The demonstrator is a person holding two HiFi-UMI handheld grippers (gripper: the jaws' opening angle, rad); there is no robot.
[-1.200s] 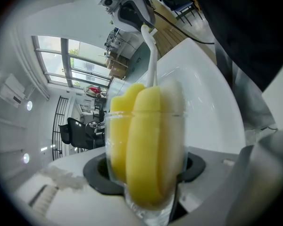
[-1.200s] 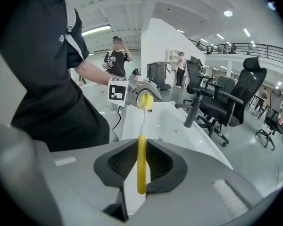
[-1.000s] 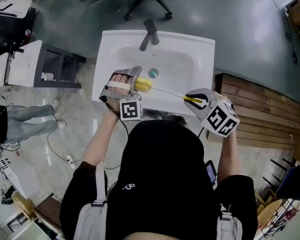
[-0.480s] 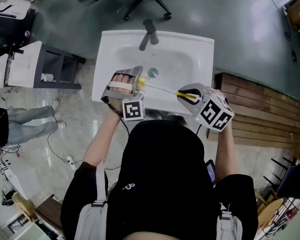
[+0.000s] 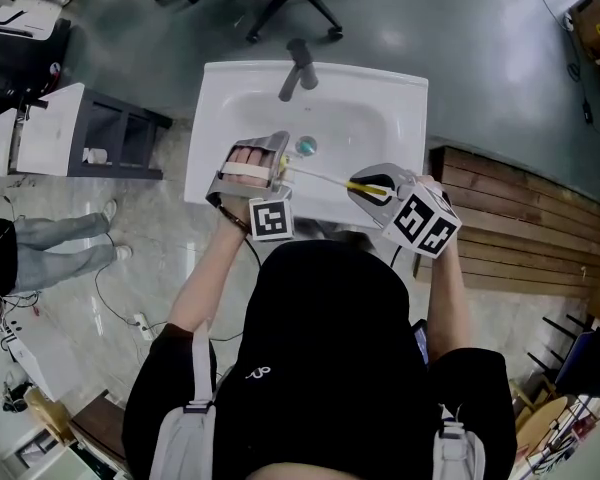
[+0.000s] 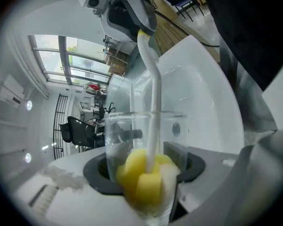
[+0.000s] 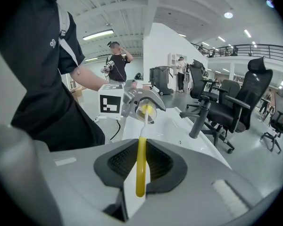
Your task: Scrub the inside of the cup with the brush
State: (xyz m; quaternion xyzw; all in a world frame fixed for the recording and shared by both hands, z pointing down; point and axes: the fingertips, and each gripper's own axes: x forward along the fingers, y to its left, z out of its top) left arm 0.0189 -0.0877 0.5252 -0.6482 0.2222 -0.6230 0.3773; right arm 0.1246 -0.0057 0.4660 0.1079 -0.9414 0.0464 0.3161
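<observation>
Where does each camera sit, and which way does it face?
Head view: on the person's head, looking steeply down at the sink; shoulders, arms, left hand-held gripper, right hand-held gripper show.
Left gripper view: on the left one, facing the cup in its jaws; dark shirt at right.
Right gripper view: on the right one, looking along the brush it grips; torso, left arm show.
Both gripper views show the brush's sponge inside the cup.

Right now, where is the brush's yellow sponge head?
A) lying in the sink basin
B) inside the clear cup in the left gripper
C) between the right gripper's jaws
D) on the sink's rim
B: the left gripper clamps the clear cup, and its own view shows the yellow sponge head down inside it; the right gripper holds only the handle.
</observation>
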